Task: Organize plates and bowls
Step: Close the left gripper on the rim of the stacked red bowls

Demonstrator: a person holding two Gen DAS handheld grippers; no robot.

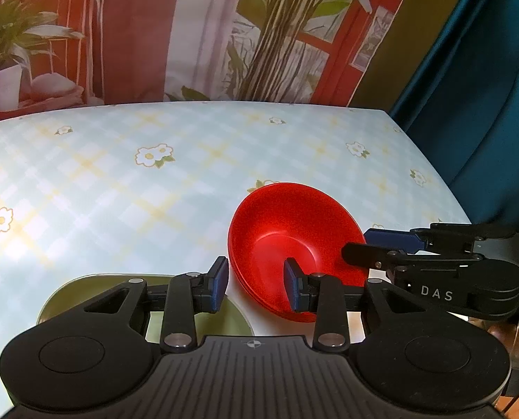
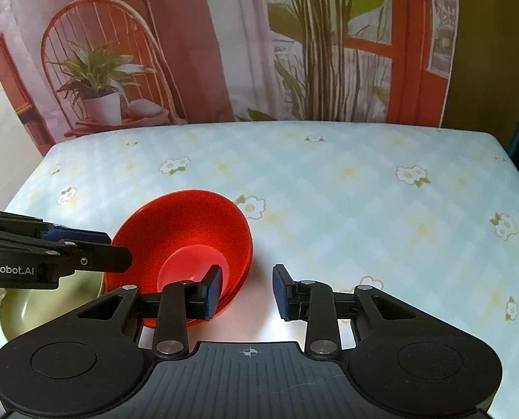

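With both tongs straddling opposite sides of the rim, the red bowl stack (image 1: 294, 244) sits between them on the desk (image 1: 119, 181), near its front edge. Left tongs (image 1: 256, 288): jaws apart, one pad outside the wall, one inside the bowl, neither visibly pressing. Right tongs (image 2: 247, 291): jaws apart too, left pad over the near rim, right pad over bare cloth; nothing clamped.

Key relation: the bowl lies forward and right of the left tongs, forward and left of the right tongs. A round bowl has no long axis, so any rim point works. Left looks better placed, since its jaws already bracket the wall.

Looks like at least two nested bowls, given the doubled rim lines at the lower edge. Smooth glossy plastic, thin flared wall, small flat base; it would likely slip under a shallow pinch.

Olive-green plate (image 1: 71, 296) lies flat, just beside the bowls on the left, mostly hidden under the left tongs. Whether they touch, I can't tell.

Cloth is a pale check with daisies, slick-looking.
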